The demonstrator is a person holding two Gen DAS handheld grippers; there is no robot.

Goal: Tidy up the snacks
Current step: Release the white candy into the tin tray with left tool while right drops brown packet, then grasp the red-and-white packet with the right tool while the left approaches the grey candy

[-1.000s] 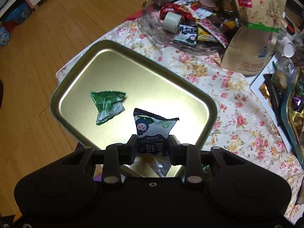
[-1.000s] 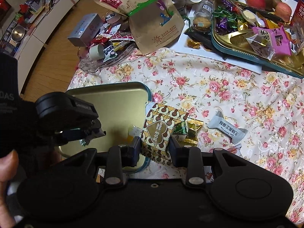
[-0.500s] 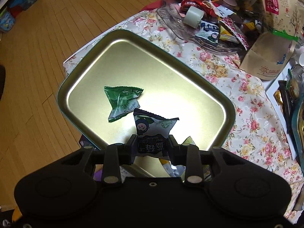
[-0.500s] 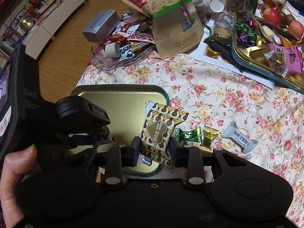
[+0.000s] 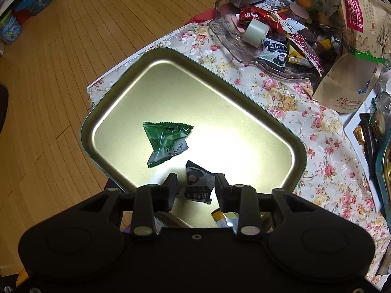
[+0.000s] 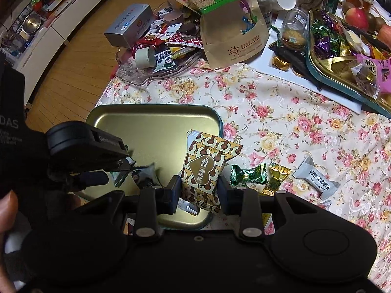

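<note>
Gold tin tray (image 5: 244, 112) held two wrapped snacks.
Left gripper (image 5: 195, 188) stood released around the blueberry packet (image 5: 198, 185); right gripper (image 6: 199, 190) clenched a brown-patterned biscuit packet (image 6: 207, 166).

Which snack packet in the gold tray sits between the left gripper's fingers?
The dark blueberry packet, loose between the open left gripper; the green packet lies farther into the gold tray.

- Warm, dim room light overall.
- Strong glare on the gold tray (image 5: 220, 144), nearly washed out at its middle.
- Fisheye bends the floorboards (image 5: 61, 61) at the edges.
- The dark packet (image 6: 145, 177) is motion-blurred.
</note>
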